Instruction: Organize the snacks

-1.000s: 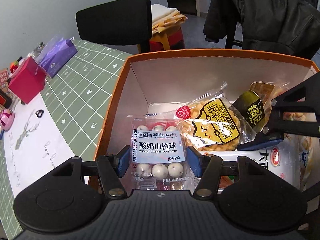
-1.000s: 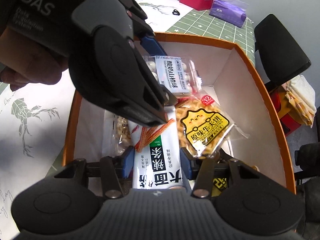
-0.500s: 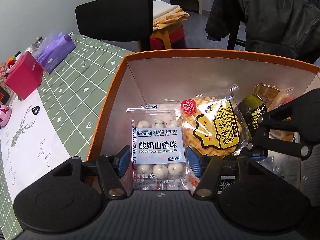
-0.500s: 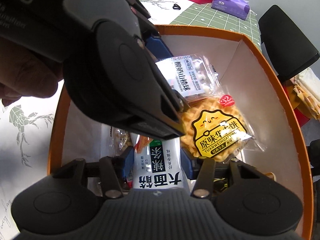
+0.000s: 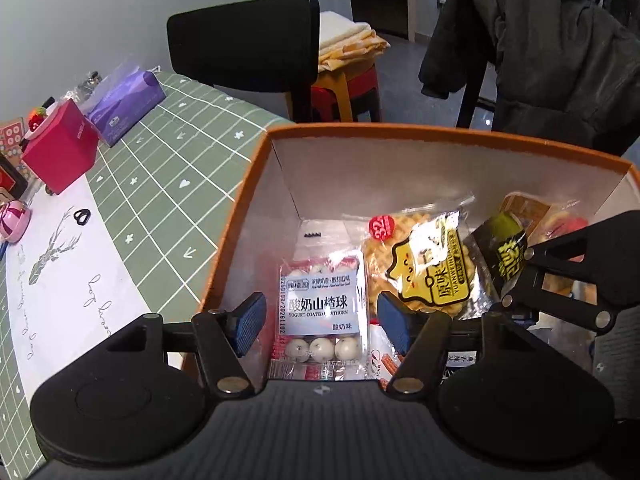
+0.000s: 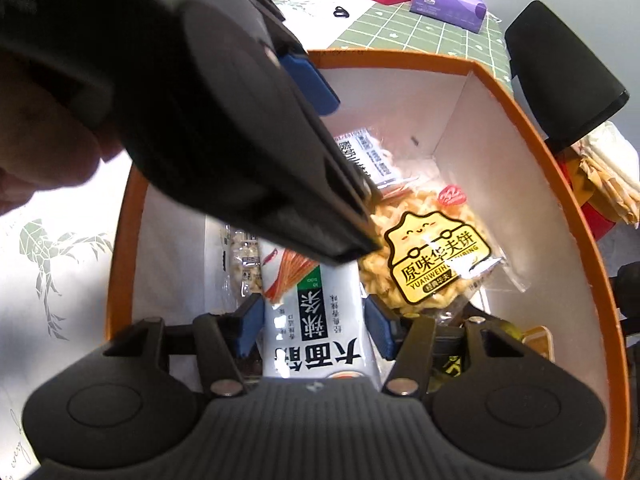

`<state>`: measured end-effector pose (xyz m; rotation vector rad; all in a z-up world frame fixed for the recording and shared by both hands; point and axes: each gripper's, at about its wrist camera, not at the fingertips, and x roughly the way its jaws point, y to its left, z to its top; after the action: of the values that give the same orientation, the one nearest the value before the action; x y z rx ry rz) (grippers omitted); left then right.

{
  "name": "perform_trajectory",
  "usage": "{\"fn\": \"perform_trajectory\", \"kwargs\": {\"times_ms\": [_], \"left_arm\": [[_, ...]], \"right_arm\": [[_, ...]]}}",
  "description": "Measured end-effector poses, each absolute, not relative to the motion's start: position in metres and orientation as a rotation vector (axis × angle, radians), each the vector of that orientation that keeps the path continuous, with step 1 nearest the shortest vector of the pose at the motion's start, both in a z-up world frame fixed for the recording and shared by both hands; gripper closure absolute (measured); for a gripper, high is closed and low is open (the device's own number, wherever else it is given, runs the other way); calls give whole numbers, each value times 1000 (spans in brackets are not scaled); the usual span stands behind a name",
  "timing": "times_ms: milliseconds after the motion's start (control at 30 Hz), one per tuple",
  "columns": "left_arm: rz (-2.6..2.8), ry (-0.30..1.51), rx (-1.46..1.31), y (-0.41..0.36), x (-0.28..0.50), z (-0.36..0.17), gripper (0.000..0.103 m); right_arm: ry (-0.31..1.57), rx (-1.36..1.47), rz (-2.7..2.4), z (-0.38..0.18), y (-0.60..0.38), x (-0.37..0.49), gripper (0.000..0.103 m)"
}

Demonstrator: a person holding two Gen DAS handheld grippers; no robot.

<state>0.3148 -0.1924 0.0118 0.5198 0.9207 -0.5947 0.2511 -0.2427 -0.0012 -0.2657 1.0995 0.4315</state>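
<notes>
- The left gripper stands wide, its blue pads clear of the clear hawthorn-ball packet with the white label, which lies on the floor of the orange-rimmed white cardboard box.
- The right gripper straddles a white noodle-snack packet; pad contact looks likely but is unclear.
- A yellow-labelled clear waffle packet lies beside it in the box.

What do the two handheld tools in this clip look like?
Both match: the left tool and right tool have matte black ribbed bodies, round black side discs, black linkage arms with silver pins, and blue ridged finger pads. No cables visible.
</notes>
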Motion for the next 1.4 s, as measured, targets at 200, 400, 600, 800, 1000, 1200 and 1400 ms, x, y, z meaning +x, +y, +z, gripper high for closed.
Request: {"fn": "perform_trajectory", "kwargs": {"times_ms": [200,400,600,800,1000,1200,1400], "left_arm": [[-598,890,474,-186,306,34,28],[-592,860,458,-182,292,51,28],[-593,800,340,-163,270,79,25],[-535,724,287,-149,241,100,22],[-484,669,155,-128,213,115,11],[-451,676,65,-124,193,113,2],[-437,655,67,-133,171,101,0]], "right_arm": [[1066,-248,409,18,-249,240,48],[1019,-239,397,43,-252,223,45],[966,-206,365,64,-261,209,44],[911,-136,265,78,-271,190,28],[832,8,121,95,-284,166,11],[733,145,14,106,-298,130,3],[684,123,-129,107,-295,98,3]]}}
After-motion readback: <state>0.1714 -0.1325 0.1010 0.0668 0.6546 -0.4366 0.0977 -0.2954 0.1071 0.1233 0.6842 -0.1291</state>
